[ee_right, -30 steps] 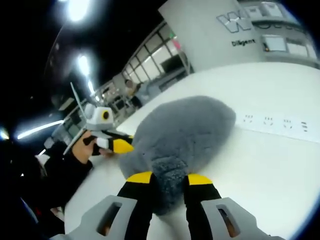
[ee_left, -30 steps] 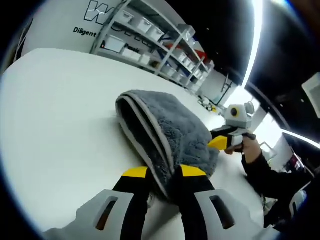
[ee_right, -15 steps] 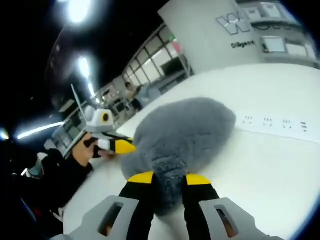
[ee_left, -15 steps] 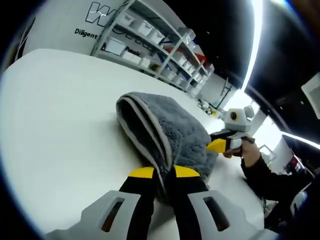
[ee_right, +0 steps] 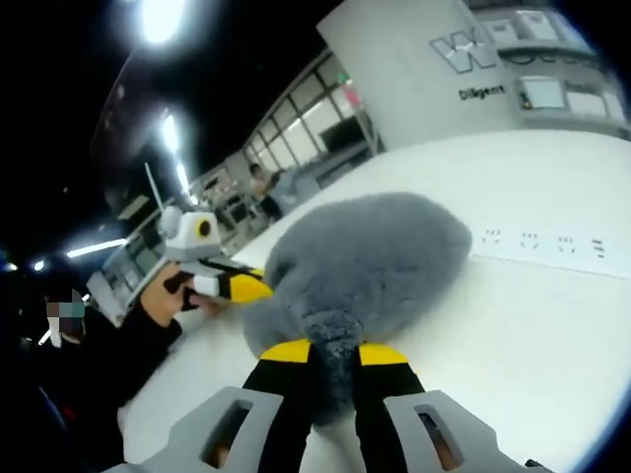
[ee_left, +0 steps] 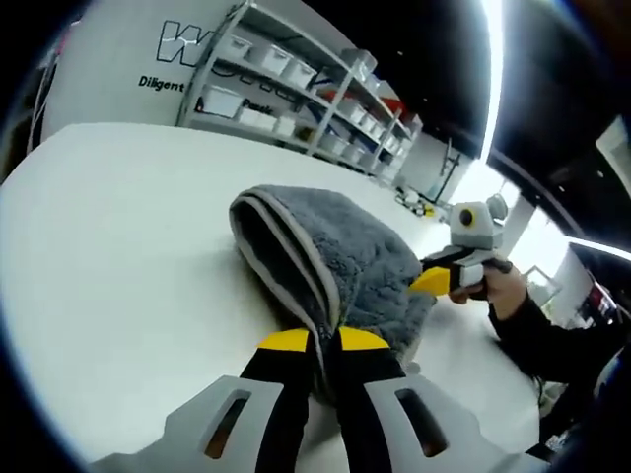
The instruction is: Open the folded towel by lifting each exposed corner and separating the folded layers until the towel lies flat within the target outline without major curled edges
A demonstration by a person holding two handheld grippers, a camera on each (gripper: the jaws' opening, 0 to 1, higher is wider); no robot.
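Observation:
A folded grey towel [ee_left: 335, 246] with a pale hem lies on the white table [ee_left: 118, 256]. In the left gripper view my left gripper [ee_left: 323, 343] is shut on the towel's near corner, the hem pinched between its yellow-tipped jaws. My right gripper [ee_left: 436, 281], held by a hand [ee_left: 503, 286], is at the towel's far right corner. In the right gripper view the towel [ee_right: 380, 251] rises as a fluffy mound, and my right gripper [ee_right: 333, 353] is shut on a tuft of its near corner. The left gripper [ee_right: 242, 288] touches the towel's left edge there.
Small printed marks [ee_right: 532, 239] run along the table to the right of the towel in the right gripper view. Shelving with bins [ee_left: 296, 79] stands beyond the table's far edge. A person's dark sleeve [ee_left: 562, 345] is at the right.
Both grippers' jaws have narrowed from a wide gap to a pinch on their towel corners. The towel has kept its folded shape.

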